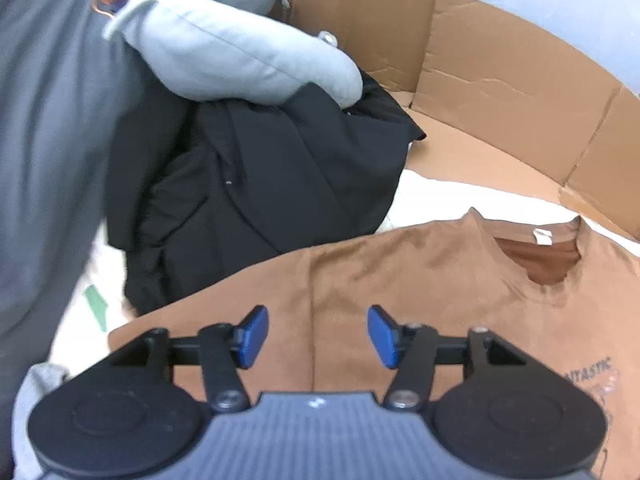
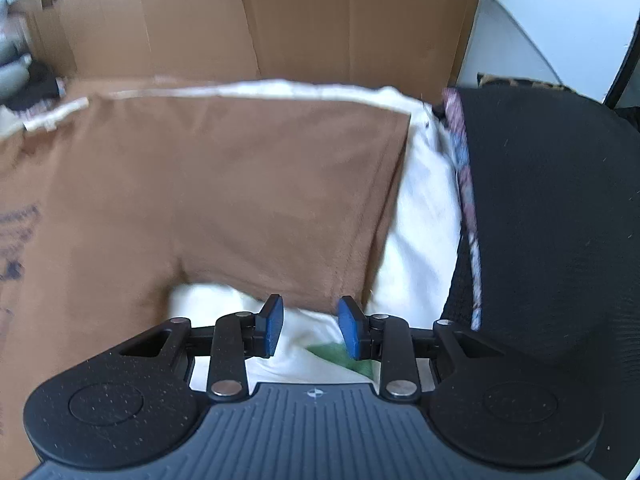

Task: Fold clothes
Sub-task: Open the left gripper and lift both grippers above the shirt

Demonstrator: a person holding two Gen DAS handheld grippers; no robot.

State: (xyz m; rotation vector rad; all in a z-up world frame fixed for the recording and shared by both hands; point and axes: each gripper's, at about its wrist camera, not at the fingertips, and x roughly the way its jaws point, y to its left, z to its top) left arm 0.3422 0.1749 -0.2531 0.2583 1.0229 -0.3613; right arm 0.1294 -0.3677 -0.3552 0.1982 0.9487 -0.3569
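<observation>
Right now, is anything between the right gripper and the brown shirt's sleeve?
Nothing visible. The right gripper hangs open over the white sheet, just short of the hem of the brown T-shirt sleeve, with no other item between them.

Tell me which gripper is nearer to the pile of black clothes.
Left. The left gripper hovers over the brown t-shirt just beside the black clothes; the right gripper is at the shirt's far sleeve.

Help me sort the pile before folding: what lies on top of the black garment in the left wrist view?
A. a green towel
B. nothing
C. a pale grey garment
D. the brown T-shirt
C: a pale grey garment is draped over the top of the black garment, while the brown T-shirt lies flat in front.
</observation>
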